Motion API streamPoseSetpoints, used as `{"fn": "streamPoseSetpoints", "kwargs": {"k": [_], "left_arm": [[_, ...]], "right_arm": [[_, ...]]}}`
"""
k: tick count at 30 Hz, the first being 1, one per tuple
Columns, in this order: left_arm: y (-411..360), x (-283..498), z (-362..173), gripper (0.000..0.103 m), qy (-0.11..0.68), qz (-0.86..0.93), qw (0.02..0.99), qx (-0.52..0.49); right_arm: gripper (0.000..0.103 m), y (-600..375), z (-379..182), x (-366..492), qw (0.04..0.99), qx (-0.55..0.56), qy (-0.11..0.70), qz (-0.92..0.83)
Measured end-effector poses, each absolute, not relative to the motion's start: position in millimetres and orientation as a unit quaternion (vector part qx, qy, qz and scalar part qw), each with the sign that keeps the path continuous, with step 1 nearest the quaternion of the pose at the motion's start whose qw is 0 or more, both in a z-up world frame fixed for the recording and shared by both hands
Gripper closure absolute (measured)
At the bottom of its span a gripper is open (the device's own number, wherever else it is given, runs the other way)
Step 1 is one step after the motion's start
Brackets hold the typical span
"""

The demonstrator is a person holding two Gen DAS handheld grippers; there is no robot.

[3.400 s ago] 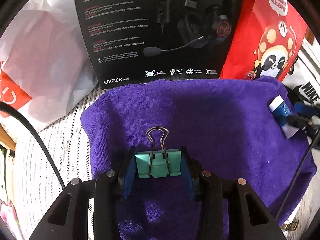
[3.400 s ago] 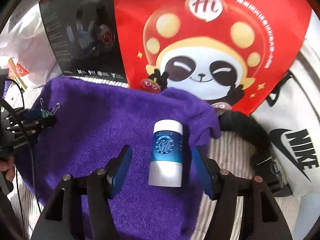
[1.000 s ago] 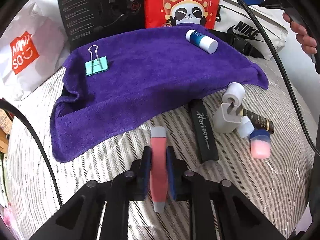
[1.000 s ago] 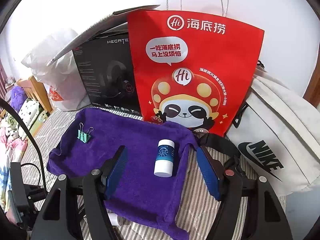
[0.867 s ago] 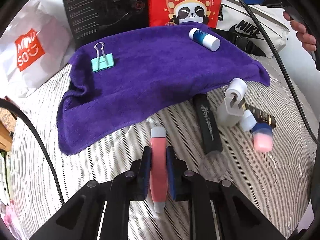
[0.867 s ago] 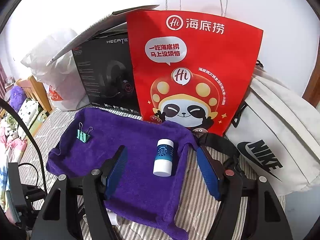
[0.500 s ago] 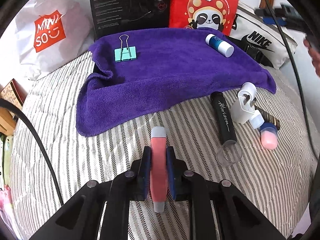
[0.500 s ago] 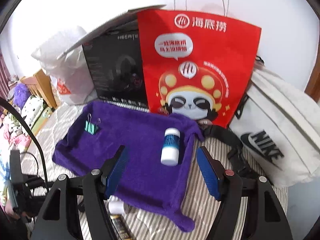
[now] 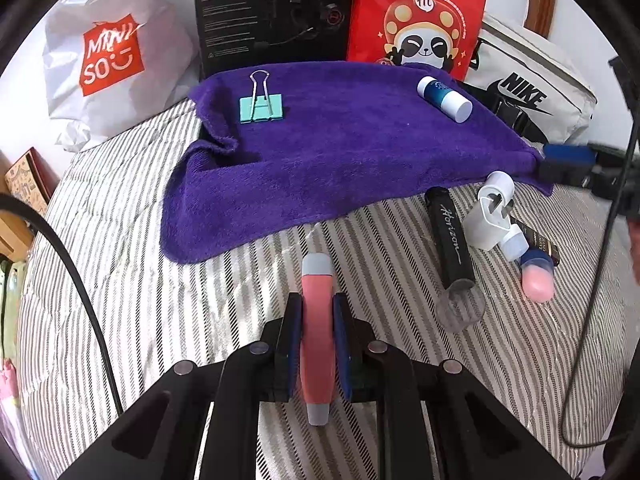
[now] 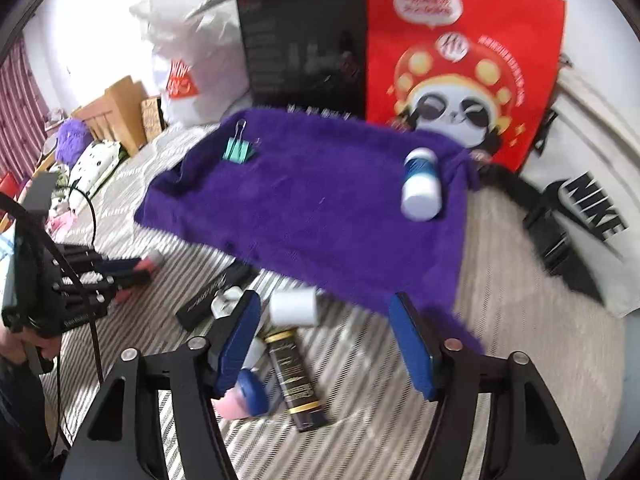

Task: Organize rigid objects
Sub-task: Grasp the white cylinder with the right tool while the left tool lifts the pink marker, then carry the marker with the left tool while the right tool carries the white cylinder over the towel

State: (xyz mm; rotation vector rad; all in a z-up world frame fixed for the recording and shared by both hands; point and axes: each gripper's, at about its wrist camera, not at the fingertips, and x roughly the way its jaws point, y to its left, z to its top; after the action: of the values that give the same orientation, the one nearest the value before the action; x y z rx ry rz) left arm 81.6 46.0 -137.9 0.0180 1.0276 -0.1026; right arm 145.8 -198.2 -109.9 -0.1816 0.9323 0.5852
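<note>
My left gripper (image 9: 316,308) is shut on a pink stick with grey ends (image 9: 317,344), held over the striped bedding in front of the purple towel (image 9: 340,152). On the towel lie a teal binder clip (image 9: 262,108) and a blue-and-white bottle (image 9: 444,98). My right gripper (image 10: 324,320) hovers over the loose items at the towel's near edge. Its jaws are closing, and its pads touch nothing. A white charger plug (image 10: 294,306) and a black-and-gold tube (image 10: 294,376) lie below it. The right wrist view is blurred.
A black Horizon tube (image 9: 450,236) and a pink-and-blue bottle (image 9: 538,276) lie beside the plug on the bedding. Behind the towel stand a black headset box (image 9: 272,12), a red panda bag (image 9: 416,20), a MINISO bag (image 9: 112,52) and a Nike bag (image 9: 524,92).
The right gripper came down and forward from above the towel to the loose items in front of it, with its jaws a little narrower. The left gripper shifted sideways, still holding the pink stick.
</note>
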Motion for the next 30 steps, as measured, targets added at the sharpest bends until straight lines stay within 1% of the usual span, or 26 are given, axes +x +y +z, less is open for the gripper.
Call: {"fn": "streamPoseSetpoints", "kwargs": {"k": [3, 5, 10, 12, 13, 14, 20, 30], "left_arm": [[52.8, 76.6, -137.8, 0.088, 0.493, -0.043, 0.869, 0.007], [56.9, 74.2, -138.0, 0.088, 0.492, -0.041, 0.869, 0.004], [58.9, 70.5, -138.4, 0.088, 0.49, -0.046, 0.871, 0.002], [58.8, 70.7, -138.2, 0.088, 0.49, -0.046, 0.871, 0.001], [58.9, 71.0, -138.0, 0.088, 0.49, -0.046, 0.87, 0.001], [58.7, 70.6, -138.0, 0.088, 0.49, -0.046, 0.871, 0.001], [57.6, 71.6, -137.7, 0.088, 0.489, -0.047, 0.871, 0.004], [67.4, 71.9, -132.5, 0.088, 0.485, -0.05, 0.873, -0.024]], "right_arm": [[0.041, -186.3, -124.1, 145.0, 0.843, -0.096, 0.451, 0.276], [0.046, -178.8, -132.2, 144.7, 0.842, -0.111, 0.455, 0.267], [0.053, -163.1, -147.8, 148.8, 0.838, -0.128, 0.464, 0.255], [0.058, -158.8, -152.3, 152.0, 0.841, -0.133, 0.465, 0.245], [0.063, -157.2, -154.7, 153.1, 0.841, -0.135, 0.465, 0.24], [0.073, -155.2, -158.2, 155.1, 0.84, -0.138, 0.468, 0.237], [0.072, -160.5, -159.8, 158.7, 0.839, -0.118, 0.471, 0.244], [0.072, -177.6, -136.3, 149.8, 0.845, -0.116, 0.457, 0.25]]}}
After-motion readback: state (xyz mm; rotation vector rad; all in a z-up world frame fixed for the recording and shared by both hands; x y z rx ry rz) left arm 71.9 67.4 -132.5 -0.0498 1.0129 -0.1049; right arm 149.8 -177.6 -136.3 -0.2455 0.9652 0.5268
